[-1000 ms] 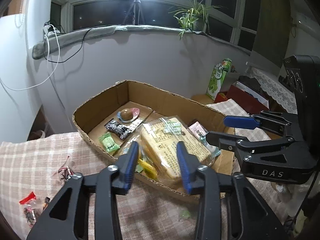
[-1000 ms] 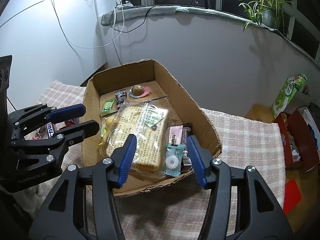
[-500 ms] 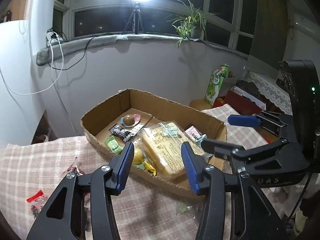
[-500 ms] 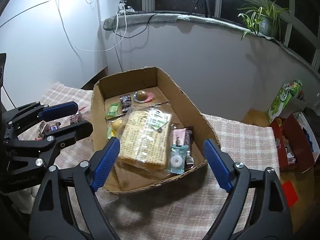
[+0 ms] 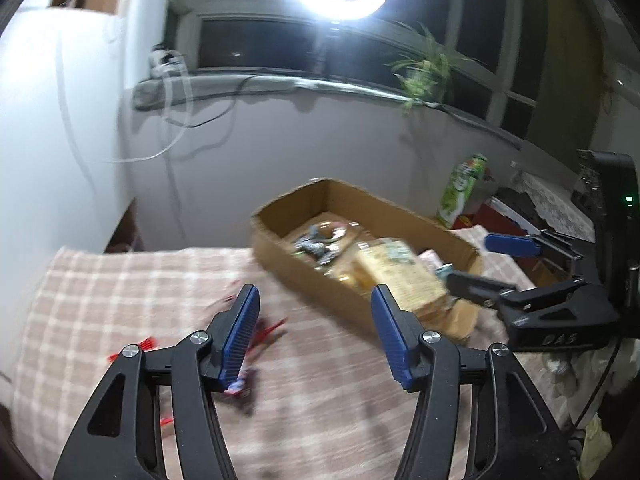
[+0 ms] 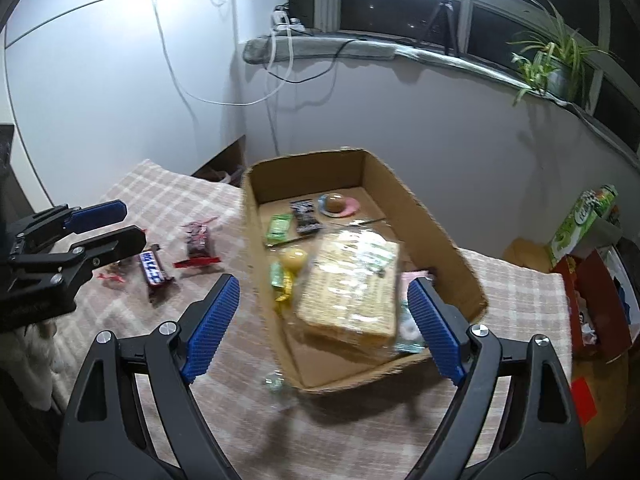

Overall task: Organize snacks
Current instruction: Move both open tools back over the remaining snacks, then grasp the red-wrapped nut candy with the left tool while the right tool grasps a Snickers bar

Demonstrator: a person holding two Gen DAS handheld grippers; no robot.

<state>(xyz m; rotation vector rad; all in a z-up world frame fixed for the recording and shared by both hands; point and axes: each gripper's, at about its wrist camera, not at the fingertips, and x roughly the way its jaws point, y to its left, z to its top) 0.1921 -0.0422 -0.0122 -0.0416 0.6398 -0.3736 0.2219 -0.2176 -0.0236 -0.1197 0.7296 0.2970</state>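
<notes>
A cardboard box [image 6: 444, 248] stands on the checked tablecloth and holds a large wrapped cracker pack [image 6: 352, 280] and several small snacks. It also shows in the left wrist view [image 5: 304, 268]. Loose snacks lie on the cloth left of the box: a dark bar [image 6: 152, 268] and a red-ended packet [image 6: 198, 244]. My left gripper [image 5: 314, 336] is open and empty above the cloth, near blurred red wrappers [image 5: 264, 332]. My right gripper [image 6: 320, 328] is wide open and empty above the box's near end.
A small clear wrapped candy [image 6: 276, 380] lies on the cloth by the box's near corner. A green carton [image 6: 580, 220] and a red box [image 6: 592, 304] stand to the right. A wall and window sill with a plant [image 6: 552, 64] lie behind.
Both grippers have pulled back and up from the box and opened wider. The left gripper has swung left over the cloth toward the loose snacks; its view is blurred.
</notes>
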